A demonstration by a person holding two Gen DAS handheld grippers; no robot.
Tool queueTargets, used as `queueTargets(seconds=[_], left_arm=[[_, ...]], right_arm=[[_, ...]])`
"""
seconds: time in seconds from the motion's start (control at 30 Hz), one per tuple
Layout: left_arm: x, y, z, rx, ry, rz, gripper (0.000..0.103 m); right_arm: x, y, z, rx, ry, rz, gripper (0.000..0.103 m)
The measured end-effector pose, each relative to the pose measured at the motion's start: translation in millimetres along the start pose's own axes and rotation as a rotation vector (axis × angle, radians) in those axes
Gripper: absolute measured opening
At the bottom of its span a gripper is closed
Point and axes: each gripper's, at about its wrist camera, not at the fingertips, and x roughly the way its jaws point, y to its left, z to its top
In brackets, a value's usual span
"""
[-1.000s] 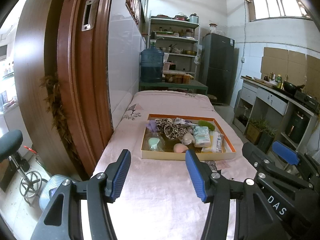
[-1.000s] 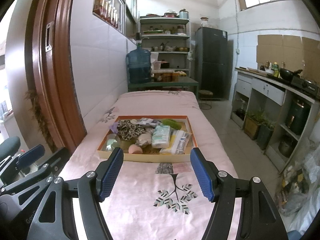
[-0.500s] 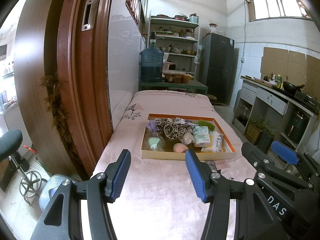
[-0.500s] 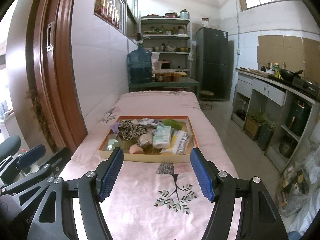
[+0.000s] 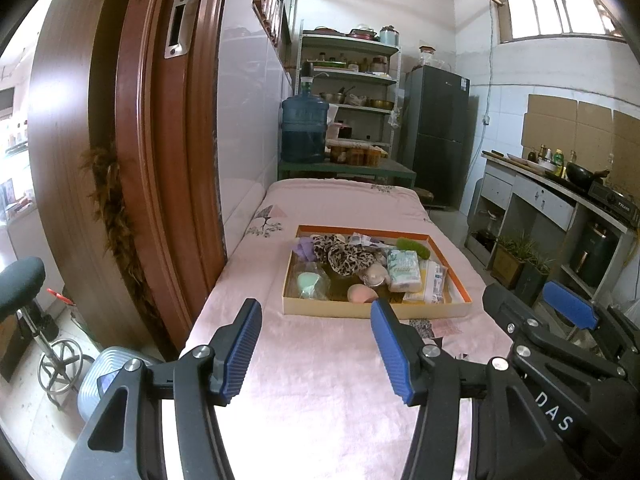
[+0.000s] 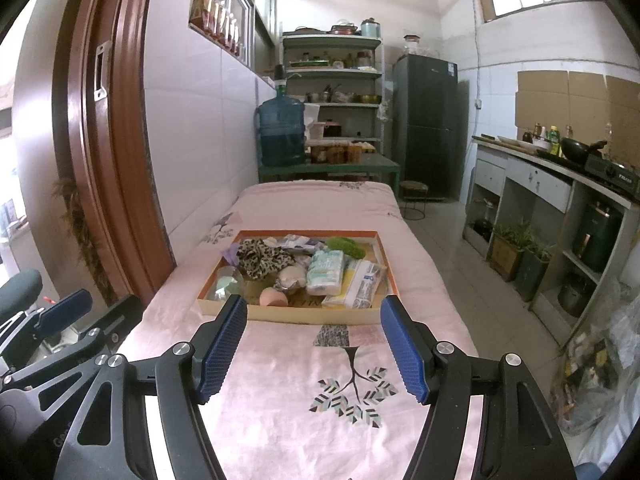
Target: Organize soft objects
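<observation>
A shallow orange-rimmed box lies on a pink-covered table. It holds a leopard-print scrunchie, a purple cloth, a mint sponge, a pink sponge, a tissue pack, a white packet and a green fuzzy piece. My left gripper is open and empty, short of the box. My right gripper is open and empty, just before the box's near rim.
A brown door frame stands close on the left. The pink cloth has a tree print. A water jug, shelves and a dark fridge are at the back. A kitchen counter runs along the right.
The right gripper has moved a little forward toward the box. The left gripper has hardly moved.
</observation>
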Motion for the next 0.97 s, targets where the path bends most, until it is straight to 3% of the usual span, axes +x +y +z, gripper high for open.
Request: queueTargets(seconds=[0.97], left_arm=[[0.7, 0.2, 0.4, 0.000, 0.004, 0.000, 0.057]], right_arm=[[2.8, 4.5, -1.9, 0.001, 0.006, 0.003, 0.071]])
